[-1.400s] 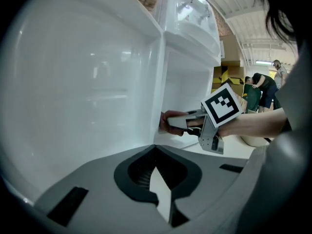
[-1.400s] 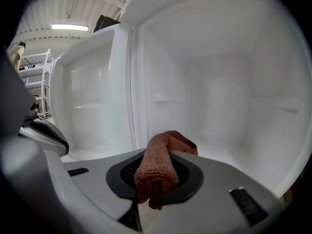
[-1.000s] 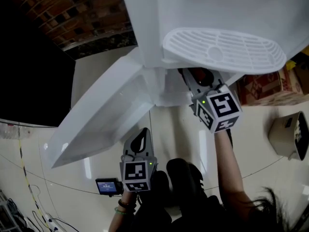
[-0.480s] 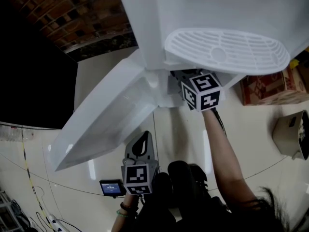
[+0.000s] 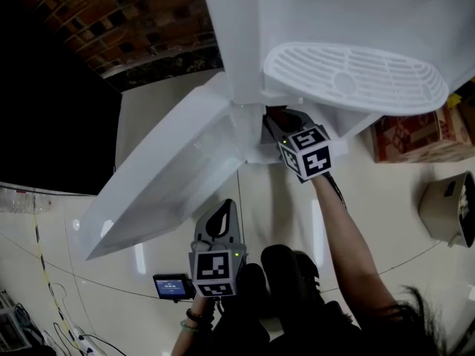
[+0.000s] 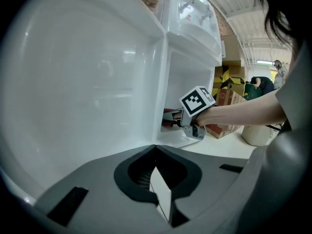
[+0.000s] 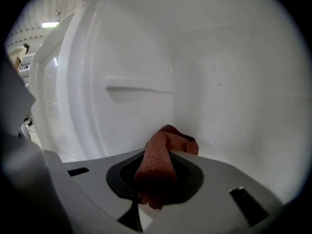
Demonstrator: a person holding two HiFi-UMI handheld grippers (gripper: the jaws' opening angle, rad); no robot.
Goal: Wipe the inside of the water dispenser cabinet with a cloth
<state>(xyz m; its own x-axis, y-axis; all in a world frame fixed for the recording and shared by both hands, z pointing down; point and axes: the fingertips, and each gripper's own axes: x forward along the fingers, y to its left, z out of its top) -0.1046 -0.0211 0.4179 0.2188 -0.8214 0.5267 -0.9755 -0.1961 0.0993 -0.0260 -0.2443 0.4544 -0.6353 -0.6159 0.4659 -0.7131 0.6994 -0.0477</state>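
The white water dispenser stands with its cabinet door swung open to the left, below the ribbed drip tray. My right gripper reaches into the cabinet under the tray, and its marker cube stays outside. In the right gripper view that gripper is shut on a reddish-brown cloth, whose bunched end presses against the white inner wall. My left gripper hangs low outside, shut and holding nothing. From the left gripper view I see the door's inner face and the cloth inside.
Cardboard boxes and a beige bin stand on the glossy floor to the right of the dispenser. A small screen device sits by my left hand. Cables lie at the far left. A brick wall rises behind.
My right gripper has pushed deeper into the cabinet with the cloth, its cube moving up and left. The left gripper has barely moved.
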